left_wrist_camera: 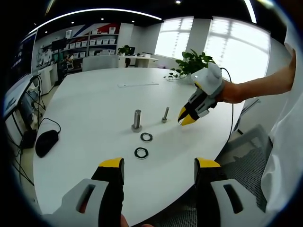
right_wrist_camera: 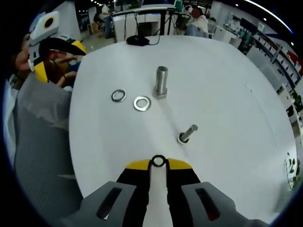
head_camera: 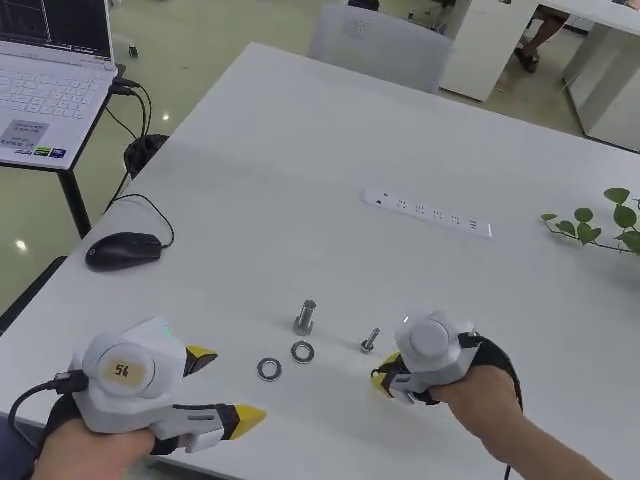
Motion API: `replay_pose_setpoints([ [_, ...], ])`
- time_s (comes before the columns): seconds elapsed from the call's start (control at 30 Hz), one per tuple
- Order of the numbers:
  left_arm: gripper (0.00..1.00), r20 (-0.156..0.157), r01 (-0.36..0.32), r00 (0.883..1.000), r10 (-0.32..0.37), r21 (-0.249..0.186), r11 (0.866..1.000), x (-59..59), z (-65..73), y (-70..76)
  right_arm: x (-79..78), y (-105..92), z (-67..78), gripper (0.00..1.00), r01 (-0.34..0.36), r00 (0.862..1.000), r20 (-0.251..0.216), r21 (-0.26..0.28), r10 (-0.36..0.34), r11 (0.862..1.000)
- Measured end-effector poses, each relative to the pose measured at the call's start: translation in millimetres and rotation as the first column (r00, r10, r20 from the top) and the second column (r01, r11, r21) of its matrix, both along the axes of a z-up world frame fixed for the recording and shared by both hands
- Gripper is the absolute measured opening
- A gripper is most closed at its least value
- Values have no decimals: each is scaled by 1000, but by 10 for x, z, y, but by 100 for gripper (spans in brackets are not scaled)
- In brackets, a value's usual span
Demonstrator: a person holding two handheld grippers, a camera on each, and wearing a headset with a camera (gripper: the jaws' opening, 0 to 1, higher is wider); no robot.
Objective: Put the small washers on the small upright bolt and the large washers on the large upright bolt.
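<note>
We hold the right gripper (right_wrist_camera: 158, 165) clamped on a small washer (right_wrist_camera: 158, 157) — small bolt (right_wrist_camera: 187, 134) just up-right of it; left gripper (left_wrist_camera: 158, 166), jaws apart, is farther off.

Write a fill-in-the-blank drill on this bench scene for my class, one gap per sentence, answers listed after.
The small washer is pinched in the ____ claw.
____ large washers lie flat on the table.
The left claw is ____.
In the head view, the large bolt stands ____ of the small bolt.
Missing words: right, two, open, left.
</note>
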State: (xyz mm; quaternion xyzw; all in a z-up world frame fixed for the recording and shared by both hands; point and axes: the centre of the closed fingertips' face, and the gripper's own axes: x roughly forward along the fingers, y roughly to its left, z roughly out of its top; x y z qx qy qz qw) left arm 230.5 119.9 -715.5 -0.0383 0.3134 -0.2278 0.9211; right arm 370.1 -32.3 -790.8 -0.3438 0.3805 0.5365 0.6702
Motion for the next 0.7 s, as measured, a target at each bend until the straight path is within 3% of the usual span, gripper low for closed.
replay_pose_setpoints([
  [0.4,59,0,-4,1000,4,0,1000,-11,7,12,156,-80,173,13,36,999,35,16,-36,999],
  [0.7,59,4,4,1000,-4,5,1000,14,36,-1,305,77,355,13,23,997,68,36,-26,999],
])
